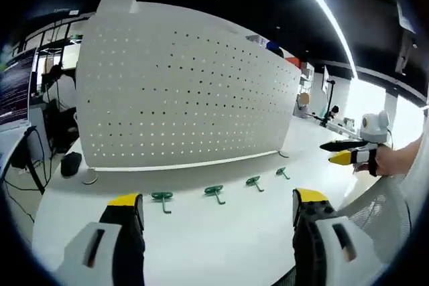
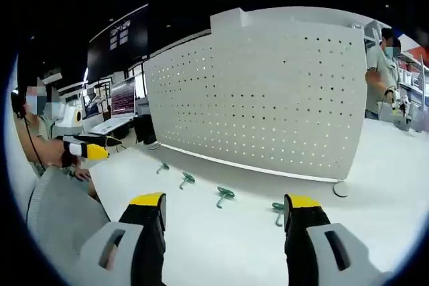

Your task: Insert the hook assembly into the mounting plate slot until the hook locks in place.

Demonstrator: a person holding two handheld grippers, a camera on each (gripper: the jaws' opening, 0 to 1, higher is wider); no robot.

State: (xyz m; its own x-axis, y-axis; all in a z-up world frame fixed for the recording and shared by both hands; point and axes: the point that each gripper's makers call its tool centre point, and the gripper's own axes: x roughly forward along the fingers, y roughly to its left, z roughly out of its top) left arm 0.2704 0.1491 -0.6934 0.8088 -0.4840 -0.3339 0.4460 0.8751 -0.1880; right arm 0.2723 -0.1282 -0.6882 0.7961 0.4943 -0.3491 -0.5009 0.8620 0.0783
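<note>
Four green hooks [image 1: 214,192] before upright pegboard [image 1: 188,92] — both grippers (jaws apart) empty

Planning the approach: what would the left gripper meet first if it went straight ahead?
Probably bare white table, then the white perforated pegboard panel. The open left gripper points between two green plastic hooks; depth is uncertain.

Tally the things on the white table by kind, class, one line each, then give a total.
Green hooks: 4
White pegboard panels: 1
Total: 5
</note>
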